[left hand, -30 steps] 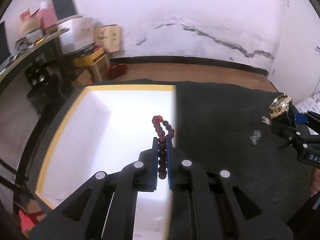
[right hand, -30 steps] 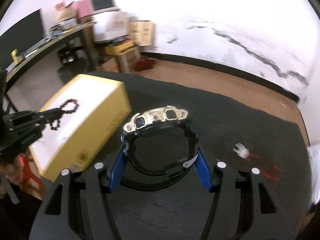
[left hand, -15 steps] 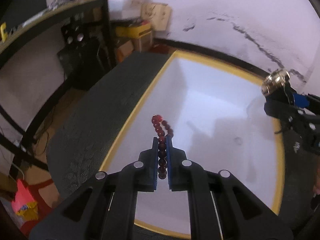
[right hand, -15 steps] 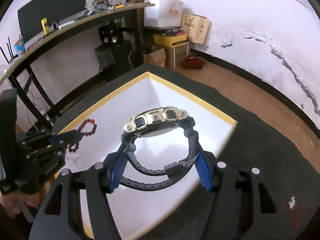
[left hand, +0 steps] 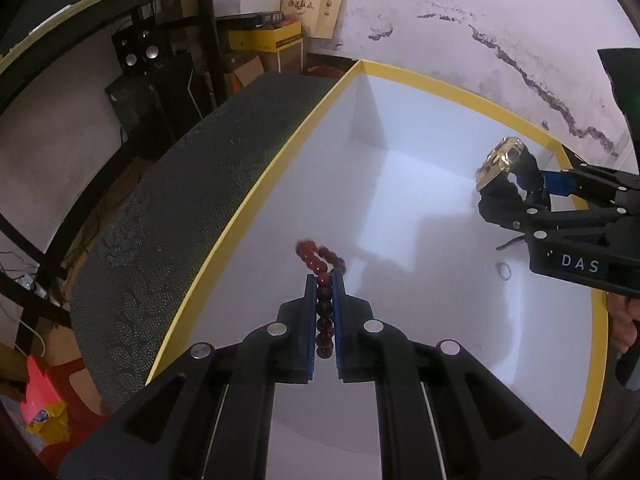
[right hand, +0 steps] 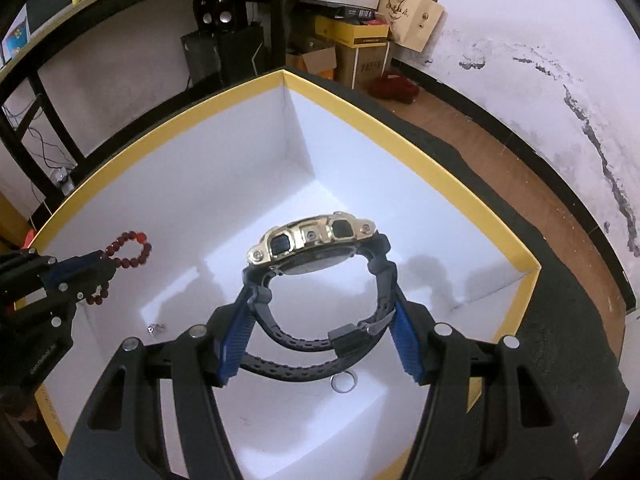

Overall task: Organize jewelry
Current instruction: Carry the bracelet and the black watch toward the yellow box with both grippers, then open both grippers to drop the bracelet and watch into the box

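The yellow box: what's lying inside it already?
On the white floor of the box lie a ring and a smaller silver piece. The watch and claws hide part of the floor.

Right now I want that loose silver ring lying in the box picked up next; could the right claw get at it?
Probably not yet: the right claw is shut on the watch, so its pads are taken. The ring lies bare on the box floor just beneath it, nothing covering it.
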Motion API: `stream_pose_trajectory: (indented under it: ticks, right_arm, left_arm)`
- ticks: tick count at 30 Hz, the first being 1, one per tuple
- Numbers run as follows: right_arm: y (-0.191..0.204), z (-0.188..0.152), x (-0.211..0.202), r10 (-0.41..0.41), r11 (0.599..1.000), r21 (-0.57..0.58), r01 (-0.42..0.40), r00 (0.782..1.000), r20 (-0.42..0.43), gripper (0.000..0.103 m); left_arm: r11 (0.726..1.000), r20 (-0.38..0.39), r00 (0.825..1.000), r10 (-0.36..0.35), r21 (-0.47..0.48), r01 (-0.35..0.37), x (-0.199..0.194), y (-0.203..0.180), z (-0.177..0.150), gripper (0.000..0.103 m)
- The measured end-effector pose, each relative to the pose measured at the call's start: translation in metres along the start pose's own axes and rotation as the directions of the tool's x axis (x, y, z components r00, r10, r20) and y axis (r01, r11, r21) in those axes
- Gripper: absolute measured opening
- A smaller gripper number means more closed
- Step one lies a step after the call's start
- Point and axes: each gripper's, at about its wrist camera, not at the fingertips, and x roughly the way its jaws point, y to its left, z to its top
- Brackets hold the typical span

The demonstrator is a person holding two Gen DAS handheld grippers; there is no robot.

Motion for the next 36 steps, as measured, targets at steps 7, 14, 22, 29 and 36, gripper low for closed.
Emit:
stream_pose_trajectory:
  ticks: [7,14,22,29,36]
  right_arm:
    - [0.003,0.000,0.003,0.000,1.000,-0.017,0.000,1.000,-0.022,0.061]
    - [0.004,-0.002,0.003,0.002,1.000,-0.018,-0.002,1.000,-0.025,0.061]
    - [0.000,-0.001,0.002,0.017,1.000,0.026,-0.016,0.999,-0.028,0.067]
    - [-0.008,0.009,-0.020,0.000,0.997,0.075,-0.005,0.998,0.062,0.097]
    - [-0.011,0.007,-0.023,0.007,0.998,0.062,-0.011,0.998,0.062,0.097]
  left_arm:
    - [1.000,0.000,1.000,0.004,0.003,-0.004,0.001,0.002,0.001,0.007]
    - [1.000,-0.002,1.000,0.002,0.003,-0.002,0.002,0.000,0.002,0.007]
    - [1.000,-0.010,1.000,0.000,0.024,0.000,0.003,-0.004,0.003,0.009]
    - [0.999,0.063,0.997,0.038,0.027,-0.040,-0.017,-0.012,0.010,0.091]
    - [1.000,0.052,0.998,0.016,-0.006,-0.016,-0.016,-0.007,0.012,0.091]
